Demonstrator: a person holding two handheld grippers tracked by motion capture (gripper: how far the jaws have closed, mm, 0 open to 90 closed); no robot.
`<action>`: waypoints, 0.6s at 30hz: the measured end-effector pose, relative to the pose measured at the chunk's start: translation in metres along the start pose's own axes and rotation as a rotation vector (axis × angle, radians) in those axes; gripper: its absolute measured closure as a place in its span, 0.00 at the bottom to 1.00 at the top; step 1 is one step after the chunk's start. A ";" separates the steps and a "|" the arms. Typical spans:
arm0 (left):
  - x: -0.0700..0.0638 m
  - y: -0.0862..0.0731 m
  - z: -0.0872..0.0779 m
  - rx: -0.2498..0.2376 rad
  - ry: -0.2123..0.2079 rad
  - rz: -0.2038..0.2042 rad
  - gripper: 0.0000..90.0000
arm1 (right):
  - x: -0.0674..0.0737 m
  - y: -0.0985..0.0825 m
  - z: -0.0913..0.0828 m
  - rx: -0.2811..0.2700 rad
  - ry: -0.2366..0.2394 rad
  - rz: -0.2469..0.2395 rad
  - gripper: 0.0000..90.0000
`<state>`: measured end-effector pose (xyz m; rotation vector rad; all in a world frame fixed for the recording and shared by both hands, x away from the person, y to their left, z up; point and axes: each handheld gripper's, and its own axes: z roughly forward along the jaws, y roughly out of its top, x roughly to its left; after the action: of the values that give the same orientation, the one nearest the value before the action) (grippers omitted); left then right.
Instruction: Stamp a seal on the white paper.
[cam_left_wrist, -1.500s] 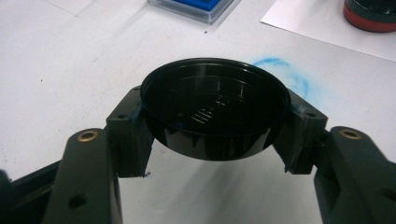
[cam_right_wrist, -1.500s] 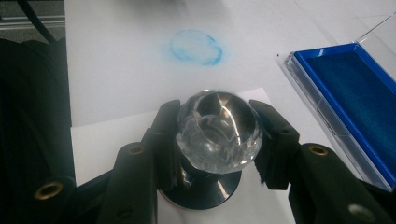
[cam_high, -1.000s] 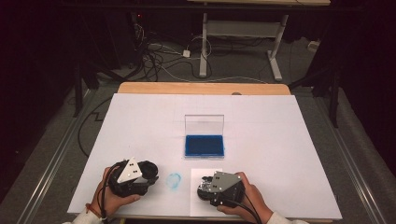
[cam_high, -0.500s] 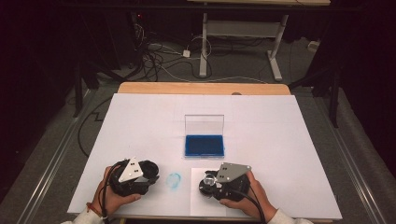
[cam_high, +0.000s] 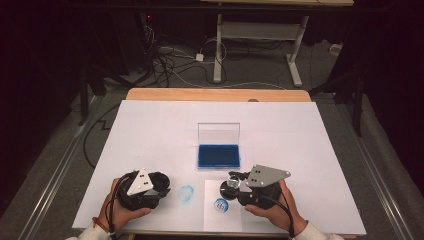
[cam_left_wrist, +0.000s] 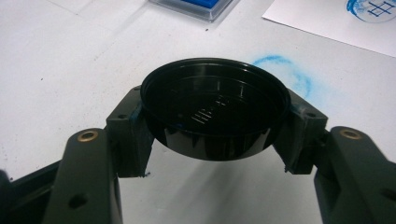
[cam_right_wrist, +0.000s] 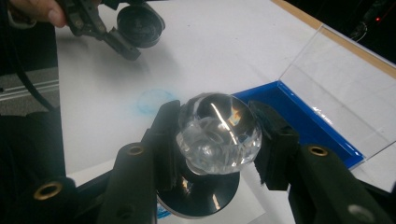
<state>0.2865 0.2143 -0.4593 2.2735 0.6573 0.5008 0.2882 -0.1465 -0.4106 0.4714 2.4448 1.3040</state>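
1. The right gripper (cam_right_wrist: 217, 140) has its jaws clamped on the clear knob of a round stamp (cam_right_wrist: 217, 133), held just above the paper sheet (cam_high: 212, 220) and its fresh blue print (cam_high: 221, 205).
2. The left gripper (cam_left_wrist: 212, 126) jaws are clamped on the black stamp cap (cam_left_wrist: 214, 105), low over the worktop (cam_high: 150, 130).
3. Best lift the stamp straight up, so the print doesn't smear.
4. The open blue ink pad (cam_high: 218, 155) sits just behind; a blue smudge (cam_high: 186, 193) lies between the grippers.

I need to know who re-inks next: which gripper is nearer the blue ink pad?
Right. The right gripper, holding the clear-handled stamp, sits just below the blue ink pad; the left gripper, holding the black cap, is farther left.
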 end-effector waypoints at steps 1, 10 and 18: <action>0.000 0.000 0.000 0.000 0.000 0.000 0.41 | 0.002 0.000 0.002 0.008 0.000 -0.008 0.64; 0.000 0.000 0.000 0.000 -0.001 0.000 0.41 | 0.013 -0.005 0.017 0.074 0.037 -0.050 0.64; 0.000 0.000 -0.001 0.000 -0.003 -0.001 0.41 | 0.020 -0.013 0.033 0.132 0.075 -0.062 0.64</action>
<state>0.2862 0.2150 -0.4592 2.2736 0.6578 0.4970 0.2829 -0.1202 -0.4413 0.3815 2.5971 1.1611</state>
